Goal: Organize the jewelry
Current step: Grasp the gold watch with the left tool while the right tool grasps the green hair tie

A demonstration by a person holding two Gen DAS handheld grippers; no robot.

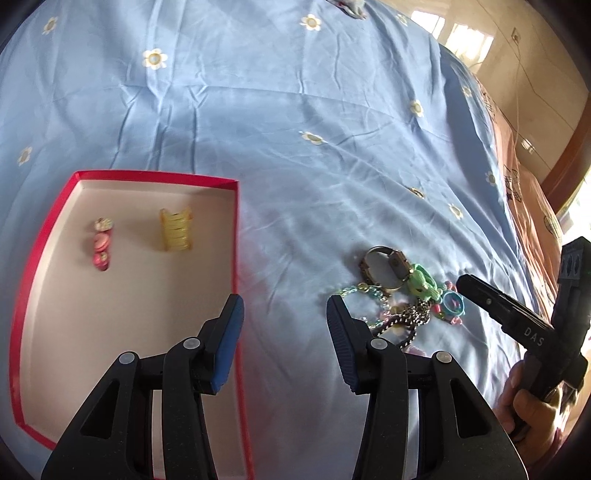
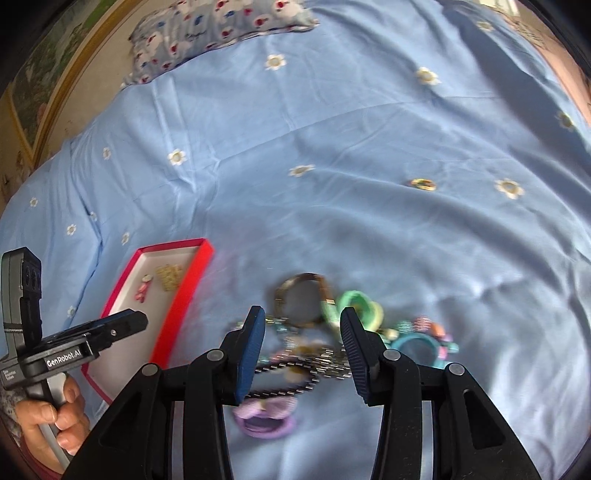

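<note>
A red-rimmed box (image 1: pixel 236 258) lies on the blue bedsheet; it also shows in the right wrist view (image 2: pixel 186 291). It holds a pink hair clip (image 1: pixel 101 245) and a yellow claw clip (image 1: pixel 176 234). A jewelry pile lies to its right: a watch (image 1: pixel 384 267), a green ornament (image 1: pixel 423 282), a blue toy watch (image 1: pixel 453 304), bead chains (image 1: pixel 406 317). My left gripper (image 1: pixel 284 328) is open and empty, over the box's right edge. My right gripper (image 2: pixel 303 350) is open, just above the pile with the chains (image 2: pixel 306 363) between its fingers. A purple hair tie (image 2: pixel 264 415) lies below.
A small ring-like piece (image 2: pixel 423 183) lies alone on the sheet beyond the pile. A floral pillow (image 2: pixel 221 26) lies at the far end of the bed. The bed's right edge and an orange cover (image 1: pixel 528 192) are to the right.
</note>
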